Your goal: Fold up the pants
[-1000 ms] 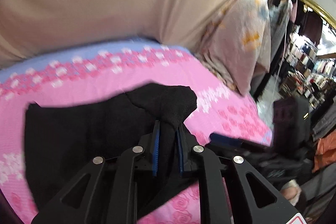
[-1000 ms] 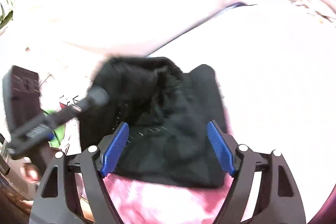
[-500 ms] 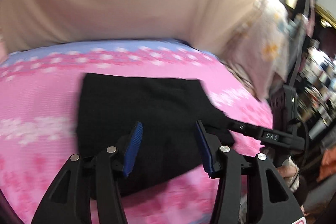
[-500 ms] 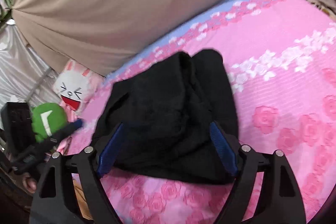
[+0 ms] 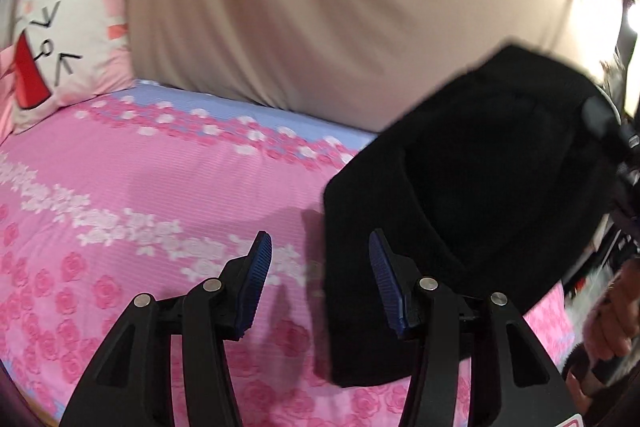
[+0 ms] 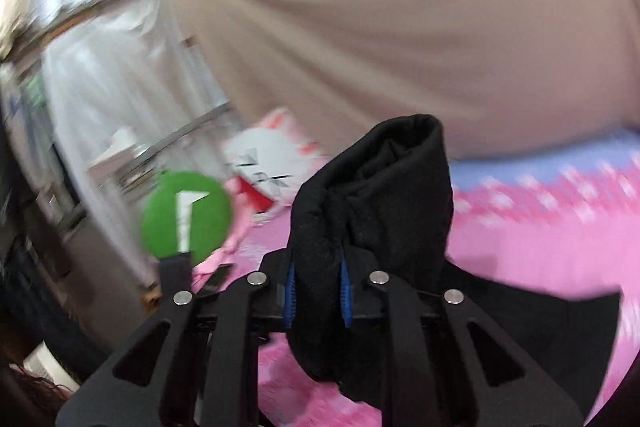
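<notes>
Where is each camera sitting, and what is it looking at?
Left wrist: on the left gripper, open, facing the pink bedsheet and black pants; the person's hand shows at right.
Right wrist: on the right gripper, shut on the pants.
Both see pants, bedsheet, bunny pillow, beige curtain.

no readable text, views perhaps too blurred

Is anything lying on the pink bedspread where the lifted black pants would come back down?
Nothing visible does. The right gripper holds the black pants raised; the pink bedspread below is bare. The cartoon pillow sits at the far corner.
</notes>
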The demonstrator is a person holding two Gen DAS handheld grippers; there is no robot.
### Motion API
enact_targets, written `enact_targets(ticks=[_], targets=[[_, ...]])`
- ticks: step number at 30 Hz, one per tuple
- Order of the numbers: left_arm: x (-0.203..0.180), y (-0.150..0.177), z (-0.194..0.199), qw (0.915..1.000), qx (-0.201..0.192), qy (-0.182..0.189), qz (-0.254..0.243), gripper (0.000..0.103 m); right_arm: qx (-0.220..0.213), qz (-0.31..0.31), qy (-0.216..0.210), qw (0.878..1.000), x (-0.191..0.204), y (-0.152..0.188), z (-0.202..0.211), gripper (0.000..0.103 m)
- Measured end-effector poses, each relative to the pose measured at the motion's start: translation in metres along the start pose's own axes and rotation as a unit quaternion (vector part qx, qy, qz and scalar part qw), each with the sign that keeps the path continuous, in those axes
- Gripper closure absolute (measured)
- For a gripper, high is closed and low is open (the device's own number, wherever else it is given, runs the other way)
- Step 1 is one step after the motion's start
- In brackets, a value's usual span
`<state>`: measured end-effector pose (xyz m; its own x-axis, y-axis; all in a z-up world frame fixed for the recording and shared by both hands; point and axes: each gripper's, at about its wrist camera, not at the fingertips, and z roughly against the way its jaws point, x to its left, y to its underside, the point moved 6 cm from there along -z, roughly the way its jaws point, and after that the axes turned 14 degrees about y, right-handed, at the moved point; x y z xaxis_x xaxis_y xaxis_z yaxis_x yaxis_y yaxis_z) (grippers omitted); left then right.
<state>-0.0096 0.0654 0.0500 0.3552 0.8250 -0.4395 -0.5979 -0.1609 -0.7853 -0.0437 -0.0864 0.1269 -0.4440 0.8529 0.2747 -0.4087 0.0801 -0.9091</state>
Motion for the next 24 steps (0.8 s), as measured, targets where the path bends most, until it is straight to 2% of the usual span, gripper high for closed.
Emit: enact_targets(ticks=[2, 3, 4, 5, 7, 8, 9, 10, 12, 15, 18, 19, 20, 22, 24], targets=[[0.003, -0.001, 0.005, 1.0, -0.003, 0.002, 0.005, 0.054, -0.011, -0.005, 0.008, 1.0, -0.008, 0.005, 0.01, 0.088], [0.002, 0.0, 0.007, 1.0, -0.004, 0.003, 0.004, 0.054, -0.013, -0.019, 0.032, 0.999, -0.027, 0.014, 0.017, 0.088], [0.001, 0.001, 0.006, 1.0, -0.001, 0.005, 0.002, 0.054, -0.012, -0.025, 0.065, 0.998, -0.044, 0.023, 0.02, 0.088], [-0.001, 0.004, 0.001, 0.9999, 0.006, 0.013, -0.001, 0.053, -0.003, -0.036, 0.131, 0.991, -0.078, 0.042, 0.026, 0.088], [-0.007, 0.01, -0.012, 0.9994, 0.022, 0.026, -0.002, 0.053, 0.036, -0.073, 0.231, 0.97, -0.141, 0.086, 0.033, 0.088], [-0.012, 0.014, -0.021, 0.9988, 0.032, 0.036, -0.003, 0.053, 0.07, -0.119, 0.274, 0.952, -0.184, 0.12, 0.038, 0.088], [-0.018, 0.02, -0.035, 0.9977, 0.047, 0.049, -0.003, 0.053, 0.092, -0.155, 0.296, 0.938, -0.213, 0.145, 0.042, 0.088], [-0.023, 0.026, -0.047, 0.9967, 0.059, 0.056, -0.002, 0.053, 0.106, -0.18, 0.307, 0.929, -0.233, 0.166, 0.044, 0.087], [-0.031, 0.038, -0.07, 0.9936, 0.088, 0.07, 0.008, 0.053, 0.104, -0.218, 0.273, 0.931, -0.245, 0.185, 0.048, 0.086], [-0.044, 0.056, -0.101, 0.9872, 0.13, 0.087, 0.031, 0.053, 0.099, -0.168, 0.277, 0.941, -0.228, 0.171, 0.047, 0.083], [-0.045, 0.064, -0.106, 0.9878, 0.133, 0.076, 0.029, 0.05, 0.096, -0.144, 0.28, 0.944, -0.218, 0.157, 0.046, 0.078], [-0.044, 0.065, -0.105, 0.988, 0.133, 0.073, 0.03, 0.05, 0.095, -0.142, 0.286, 0.943, -0.219, 0.154, 0.048, 0.071], [-0.042, 0.065, -0.105, 0.9876, 0.134, 0.075, 0.033, 0.05, 0.091, -0.142, 0.296, 0.94, -0.223, 0.154, 0.05, 0.055], [-0.037, 0.064, -0.101, 0.9862, 0.136, 0.081, 0.046, 0.047, 0.087, -0.145, 0.307, 0.936, -0.231, 0.157, 0.052, 0.039], [-0.031, 0.066, -0.099, 0.9851, 0.141, 0.079, 0.06, 0.042, 0.097, -0.16, 0.308, 0.933, -0.243, 0.162, 0.051, 0.038]])
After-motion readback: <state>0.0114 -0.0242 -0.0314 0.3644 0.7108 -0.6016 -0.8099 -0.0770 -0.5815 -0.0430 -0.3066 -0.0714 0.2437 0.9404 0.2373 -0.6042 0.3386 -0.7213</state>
